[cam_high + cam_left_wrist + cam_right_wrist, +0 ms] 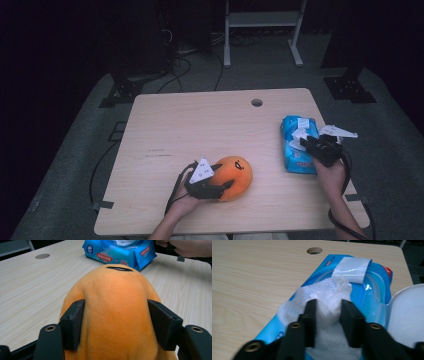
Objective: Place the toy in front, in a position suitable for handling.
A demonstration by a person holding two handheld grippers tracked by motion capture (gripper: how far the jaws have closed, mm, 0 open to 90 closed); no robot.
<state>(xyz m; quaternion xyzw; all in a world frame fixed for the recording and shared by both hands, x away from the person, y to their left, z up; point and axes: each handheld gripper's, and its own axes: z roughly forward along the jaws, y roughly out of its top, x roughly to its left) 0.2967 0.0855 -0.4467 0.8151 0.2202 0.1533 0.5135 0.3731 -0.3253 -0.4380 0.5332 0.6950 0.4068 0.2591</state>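
1. The right gripper (311,143) sits over the blue wet-wipe pack (372,292) at the right side of the table (200,130). Its jaws stand narrow, with the raised white wipe (329,293) bunched between them. The pads look to be touching the sheet, but a firm pinch cannot be confirmed.
2. The pack lies flat, its white sticker flap (353,268) peeled back towards the far end and the opening exposed.
3. The left gripper (212,187) rests at the near middle of the table. Its jaws bracket the orange plush toy (117,312), one pad against each flank. The plush bulges past both pads, so the contact reads as a light hold.
4. To draw the wipe cleanly, the right jaws should close on the upper fold of the sheet alone, clear of the plastic rim of the opening.
5. The pull is best made upward and slightly towards the person, slowly, so that one sheet separates and the next one stays tucked in.
6. The pack is light and unweighted. A quick tug would probably lift it off the table.
7. The toy lies well apart from the pack, so the left hand need not move during the pull.
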